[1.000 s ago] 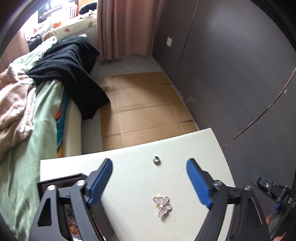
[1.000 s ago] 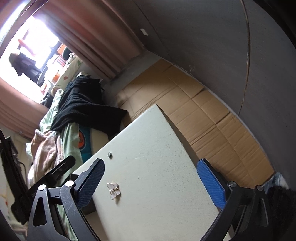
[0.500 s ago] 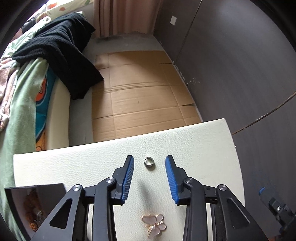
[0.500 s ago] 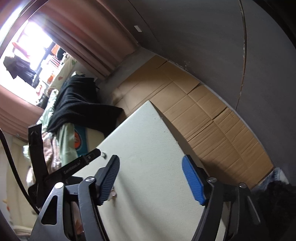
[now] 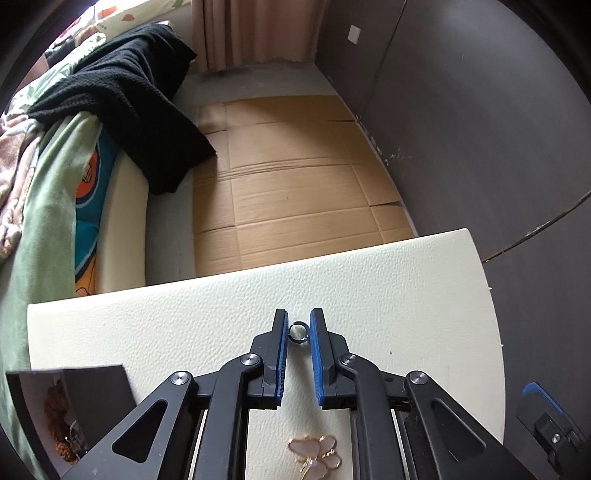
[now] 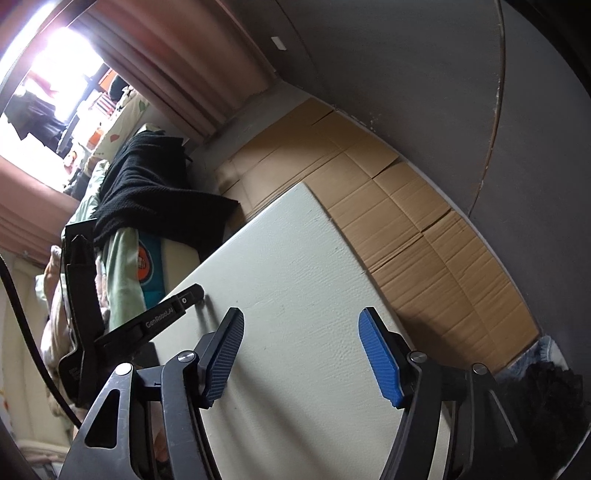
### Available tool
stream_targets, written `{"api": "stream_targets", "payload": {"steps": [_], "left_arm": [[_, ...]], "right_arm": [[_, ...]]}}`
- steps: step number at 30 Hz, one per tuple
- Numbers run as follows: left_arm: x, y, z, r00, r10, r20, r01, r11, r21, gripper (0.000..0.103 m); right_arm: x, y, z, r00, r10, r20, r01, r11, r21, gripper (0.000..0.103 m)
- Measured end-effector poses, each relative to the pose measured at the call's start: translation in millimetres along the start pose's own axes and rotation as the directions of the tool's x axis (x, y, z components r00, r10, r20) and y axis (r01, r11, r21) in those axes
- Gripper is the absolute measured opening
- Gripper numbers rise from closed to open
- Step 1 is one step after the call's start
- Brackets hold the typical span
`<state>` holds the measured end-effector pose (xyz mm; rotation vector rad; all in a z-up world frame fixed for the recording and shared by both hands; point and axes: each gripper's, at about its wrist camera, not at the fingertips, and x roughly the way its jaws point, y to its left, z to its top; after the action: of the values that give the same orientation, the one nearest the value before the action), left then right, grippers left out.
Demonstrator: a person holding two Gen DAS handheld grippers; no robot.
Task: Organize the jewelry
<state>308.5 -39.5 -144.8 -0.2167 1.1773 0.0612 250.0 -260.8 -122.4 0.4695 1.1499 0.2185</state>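
A small silver ring [image 5: 298,332] lies on the cream table [image 5: 388,295], pinched between the blue pads of my left gripper [image 5: 298,325], which is shut on it. A pink and gold butterfly brooch [image 5: 317,453] lies on the table below the gripper's fingers. A dark jewelry box [image 5: 66,406] with brown beads inside sits at the table's left front. My right gripper [image 6: 301,334] is open and empty above the table [image 6: 295,258]. The left gripper [image 6: 199,293] shows at the left in the right wrist view; the ring is hidden there.
Flattened cardboard [image 5: 295,177] covers the floor beyond the table. A bed with a black garment [image 5: 125,96] and green blanket lies to the left. A dark wall [image 5: 480,110] runs along the right. Pink curtains [image 5: 251,29] hang at the back.
My left gripper moved forward over the table and closed its fingers onto the ring. My right gripper narrowed a little and stayed open; the left gripper came further into its view.
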Motion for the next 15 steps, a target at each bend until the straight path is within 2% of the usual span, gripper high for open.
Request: {"api": "stream_targets", "payload": {"steps": [6,7,12,15], "left_arm": [[-41,17,-13,0.997,-0.044,0.065,0.047,0.998,-0.039,0.012],[-47,21,-15,0.996,-0.047,0.075,0.051,0.998,-0.046,0.000],[-81,48,-33,0.988,-0.064,0.138,0.079,0.991,-0.110,0.000],[-88,57,-40,0.986,-0.079,0.146,0.100,0.985,-0.141,0.000]], "right_arm": [[6,13,-5,0.998,0.050,-0.026,-0.051,0.999,-0.018,0.066],[8,16,-6,0.998,0.061,-0.034,-0.061,0.998,-0.025,0.066],[18,34,-16,0.993,0.094,-0.074,-0.099,0.993,-0.070,0.066],[24,44,-21,0.991,0.092,-0.098,-0.101,0.991,-0.089,0.066]]}}
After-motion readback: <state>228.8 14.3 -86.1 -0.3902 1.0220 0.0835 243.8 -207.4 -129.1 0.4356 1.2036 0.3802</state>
